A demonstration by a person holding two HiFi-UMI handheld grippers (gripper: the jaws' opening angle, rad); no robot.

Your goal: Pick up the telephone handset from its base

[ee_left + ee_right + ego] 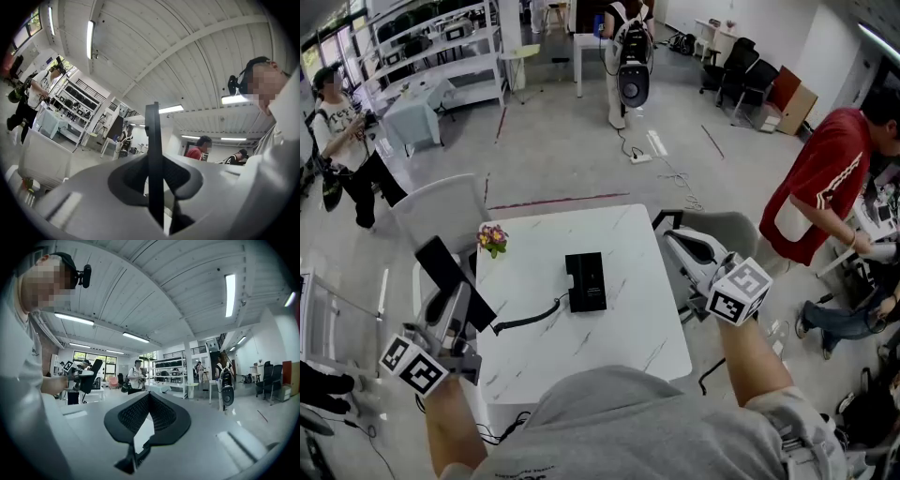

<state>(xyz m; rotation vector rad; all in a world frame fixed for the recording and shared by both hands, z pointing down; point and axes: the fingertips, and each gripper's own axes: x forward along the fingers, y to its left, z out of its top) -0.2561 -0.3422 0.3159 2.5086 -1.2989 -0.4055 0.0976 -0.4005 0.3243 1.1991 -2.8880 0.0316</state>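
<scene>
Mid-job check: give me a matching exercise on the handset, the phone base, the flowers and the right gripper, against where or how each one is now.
Things:
1. handset
2. telephone base
3. flowers
4. right gripper

Places or states:
A. middle of the table
B. jaws together, nothing held, beside the table's right edge
C. clamped in the left gripper, at the table's left edge
D. near the table's far-left corner

Pairs: 1-C, 2-A, 3-D, 4-B

handset (441, 263): off base (586, 281), apparently in left claw (457, 305) | base: on table (619, 342)
</scene>
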